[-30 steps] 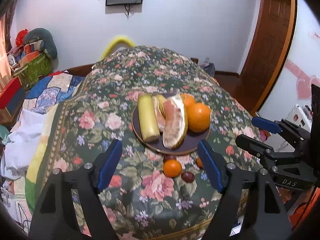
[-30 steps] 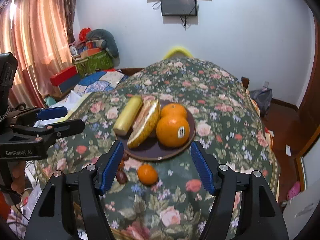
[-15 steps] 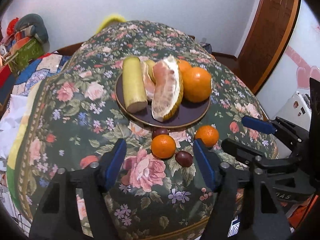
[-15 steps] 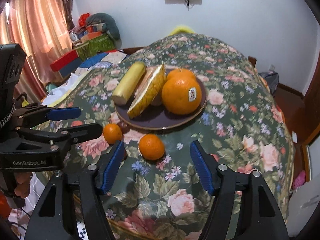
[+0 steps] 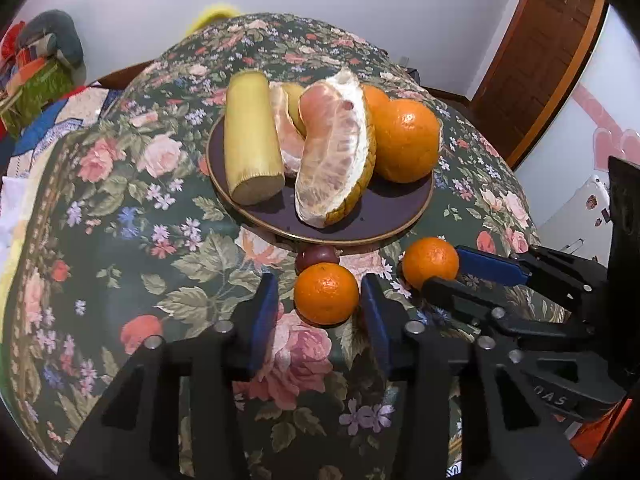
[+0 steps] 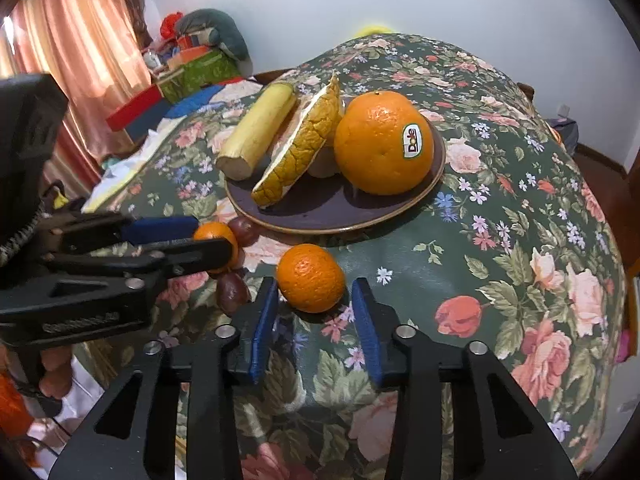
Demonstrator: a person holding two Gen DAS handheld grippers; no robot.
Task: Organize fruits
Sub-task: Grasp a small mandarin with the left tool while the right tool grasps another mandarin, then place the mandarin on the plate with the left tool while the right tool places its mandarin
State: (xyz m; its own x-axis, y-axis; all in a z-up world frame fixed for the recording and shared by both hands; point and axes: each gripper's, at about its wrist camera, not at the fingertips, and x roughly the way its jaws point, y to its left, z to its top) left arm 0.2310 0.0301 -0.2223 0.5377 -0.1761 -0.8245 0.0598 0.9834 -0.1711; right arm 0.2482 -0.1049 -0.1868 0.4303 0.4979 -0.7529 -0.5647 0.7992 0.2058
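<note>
Two small mandarins lie on the floral cloth in front of a dark plate point(image 5: 360, 236). My left gripper point(image 5: 319, 284) has its jaws closing around the left mandarin point(image 5: 326, 300), with a thin gap still showing beside the pads. My right gripper point(image 6: 314, 282) is closing likewise around the right mandarin point(image 6: 310, 272), not visibly pressing it. Each gripper also shows from the side in the other view: the right gripper point(image 5: 442, 268) and the left gripper point(image 6: 214, 236). The plate point(image 6: 320, 216) holds a large orange point(image 6: 380, 144), pomelo wedges point(image 5: 336, 160) and a yellow cylinder point(image 5: 250, 140).
Small dark red fruits point(image 6: 232, 292) lie between the mandarins and under the plate's front rim point(image 5: 318, 256). The round table's edge drops off close below both grippers. A wooden door point(image 5: 532, 52) stands at the right; a curtain point(image 6: 80, 40) and piled boxes at the left.
Both grippers have sunk towards the table and come nearer the mandarins. Their jaws have narrowed, and each now has a mandarin between its fingertips.
</note>
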